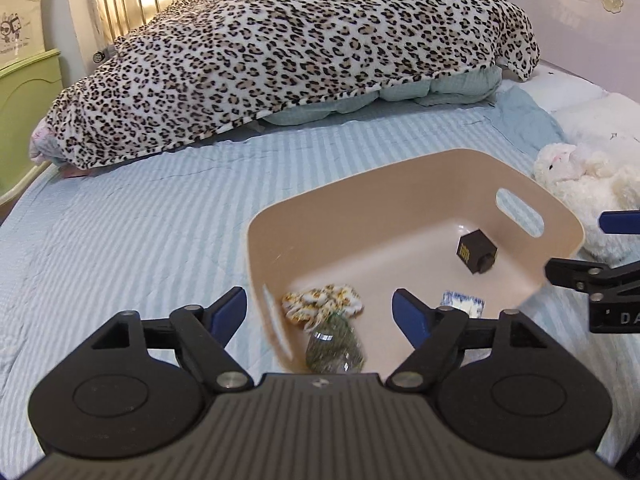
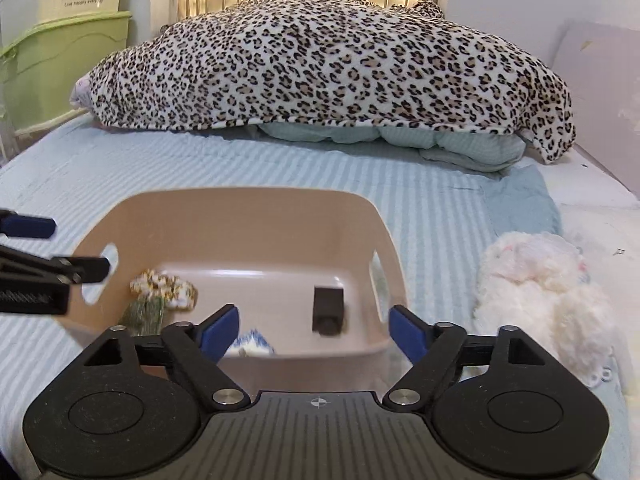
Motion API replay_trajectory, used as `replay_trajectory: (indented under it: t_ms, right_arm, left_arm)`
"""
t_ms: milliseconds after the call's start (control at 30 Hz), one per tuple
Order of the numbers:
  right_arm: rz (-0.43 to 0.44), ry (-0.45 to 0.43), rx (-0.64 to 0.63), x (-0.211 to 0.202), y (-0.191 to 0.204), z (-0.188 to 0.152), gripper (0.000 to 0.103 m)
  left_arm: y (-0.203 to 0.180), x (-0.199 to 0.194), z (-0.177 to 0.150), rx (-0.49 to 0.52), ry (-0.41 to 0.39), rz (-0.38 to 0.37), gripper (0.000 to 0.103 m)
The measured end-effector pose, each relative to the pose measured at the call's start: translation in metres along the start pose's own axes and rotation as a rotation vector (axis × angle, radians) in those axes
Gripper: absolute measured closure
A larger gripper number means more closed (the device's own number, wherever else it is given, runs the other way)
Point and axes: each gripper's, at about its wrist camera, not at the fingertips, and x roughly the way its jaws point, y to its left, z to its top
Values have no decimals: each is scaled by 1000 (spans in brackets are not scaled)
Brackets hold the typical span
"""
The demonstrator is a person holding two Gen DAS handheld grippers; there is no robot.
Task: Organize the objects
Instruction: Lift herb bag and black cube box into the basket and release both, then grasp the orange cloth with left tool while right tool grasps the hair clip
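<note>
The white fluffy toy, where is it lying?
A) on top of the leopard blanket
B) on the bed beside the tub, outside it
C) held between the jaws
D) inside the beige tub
B: the white fluffy toy lies on the bed to the right of the beige tub, outside its wall; both tools' jaws stand open and hold nothing.

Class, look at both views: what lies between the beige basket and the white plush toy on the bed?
Only bare striped sheet separates the basket from the plush toy, clearest in the right wrist view.
</note>
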Motion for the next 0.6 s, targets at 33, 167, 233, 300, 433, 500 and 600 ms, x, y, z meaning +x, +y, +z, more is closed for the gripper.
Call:
replay_trajectory:
  t_ms: [33, 167, 233, 300, 433, 500, 600]
  right_arm:
    - [-6, 3, -6, -4, 0, -4, 16]
    - [-19, 39, -16, -14, -1, -21, 13]
    - [-20, 65, -21, -15, 0, -30, 13]
    - [-24, 90, -32, -14, 3, -40, 13]
    - [-24, 137, -31, -7, 5, -56, 13]
    - [-22, 164, -24, -1, 4, -64, 13]
    - [-23, 206, -15, 12, 2, -75, 12]
  left_arm:
    - [1, -4, -3, 0, 1, 3, 22]
    - [7, -13, -16, -4, 20, 6, 22]
    - [8, -14, -24, 2, 38, 5, 22]
    - [8, -12, -32, 10, 57, 8, 22]
    - [7, -6, -47, 8, 99, -8, 22]
    - [6, -2, -54, 7, 113, -17, 22]
    - [4, 7, -61, 8, 138, -34, 22]
